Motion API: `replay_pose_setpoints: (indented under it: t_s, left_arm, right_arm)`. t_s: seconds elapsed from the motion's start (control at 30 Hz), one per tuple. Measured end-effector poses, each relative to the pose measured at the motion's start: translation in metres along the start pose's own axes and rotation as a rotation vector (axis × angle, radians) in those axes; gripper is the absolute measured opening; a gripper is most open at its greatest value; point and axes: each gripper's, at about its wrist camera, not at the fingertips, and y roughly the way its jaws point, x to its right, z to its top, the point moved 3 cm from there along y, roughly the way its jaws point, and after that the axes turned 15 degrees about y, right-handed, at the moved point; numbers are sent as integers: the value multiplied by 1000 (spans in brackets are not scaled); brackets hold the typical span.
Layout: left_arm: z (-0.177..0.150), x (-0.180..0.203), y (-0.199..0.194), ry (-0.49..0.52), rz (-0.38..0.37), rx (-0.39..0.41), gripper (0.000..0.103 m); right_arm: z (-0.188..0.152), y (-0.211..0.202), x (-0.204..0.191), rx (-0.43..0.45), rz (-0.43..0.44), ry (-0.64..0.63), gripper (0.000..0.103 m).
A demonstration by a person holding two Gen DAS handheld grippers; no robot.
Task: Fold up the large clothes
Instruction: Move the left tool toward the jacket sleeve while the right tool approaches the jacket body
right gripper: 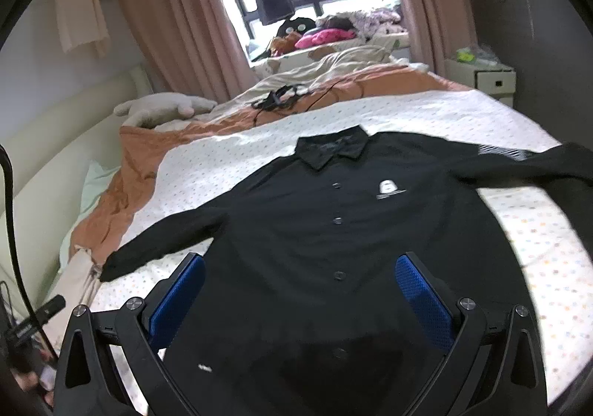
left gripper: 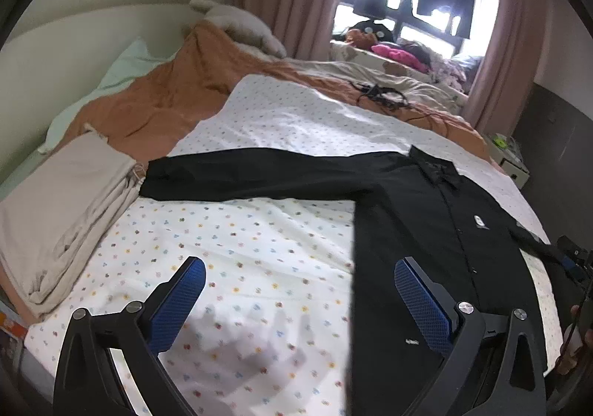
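Black shirt is lying flat on bed, collar away; right hand-held gripper hovering wide over hem — left hand-held gripper wide too, w/ sleeve stretching leftward ahead.

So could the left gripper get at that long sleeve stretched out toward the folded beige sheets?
Probably yes. The left gripper has its jaws open, and only bare dotted bedsheet lies between it and the sleeve.

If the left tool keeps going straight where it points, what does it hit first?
Probably the dotted bedsheet, just left of the black shirt body; the outstretched sleeve lies beyond. Depth is uncertain.
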Motion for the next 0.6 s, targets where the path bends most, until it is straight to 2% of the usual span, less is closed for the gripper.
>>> replay_pose_setpoints:
  t_s: [0.23,0.33,0.47,0.6]
  left_arm:
    - [5,-37,42,-59,24,-54,95]
    - [7,-57,62,-99,36,-76,89]
    - [9,-86,88,-169,48,-107,85]
    - [10,-119,115,-261,54,-136,85]
  right_arm:
    - [0,58,-28,-52,29,29,101]
    - [-3,86,-39,-83,34,37,92]
    - [-11,119,-46,-139,42,61,82]
    - [-23,154,-55,-196,43,46,78]
